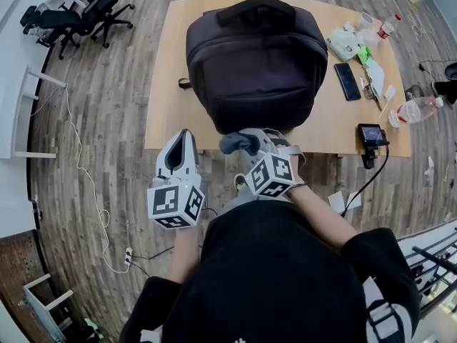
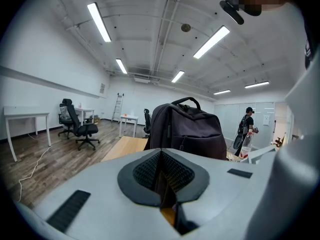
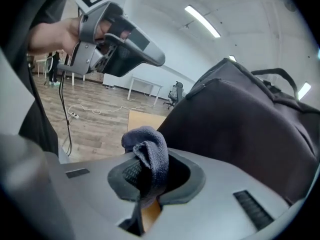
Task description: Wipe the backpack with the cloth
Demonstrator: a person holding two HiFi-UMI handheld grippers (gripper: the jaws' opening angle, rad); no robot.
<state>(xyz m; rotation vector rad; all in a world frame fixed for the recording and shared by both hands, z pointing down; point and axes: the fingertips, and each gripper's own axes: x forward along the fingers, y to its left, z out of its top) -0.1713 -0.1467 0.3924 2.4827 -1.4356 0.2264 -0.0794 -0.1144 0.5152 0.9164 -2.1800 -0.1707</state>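
Observation:
A black backpack [image 1: 255, 63] stands upright on the wooden table [image 1: 166, 91], also seen in the left gripper view [image 2: 192, 131] and filling the right gripper view [image 3: 240, 119]. My right gripper [image 1: 246, 146] hangs at the table's near edge, just below the backpack's base, shut on a bunched grey cloth [image 1: 237, 142]. That cloth [image 3: 150, 151] sticks up from between the right gripper's [image 3: 150, 176] jaws. My left gripper [image 1: 183, 138] is to its left, off the table's front edge, pointing at the backpack. The left gripper [image 2: 161, 173] is shut with nothing in it.
On the table's right side lie a phone [image 1: 348, 81], a plastic bottle [image 1: 414, 111], a small screen device [image 1: 370, 134] and several small items. Office chairs [image 1: 78, 16] stand far left. A white cable [image 1: 82, 163] runs over the floor. A person [image 2: 246, 129] stands far behind.

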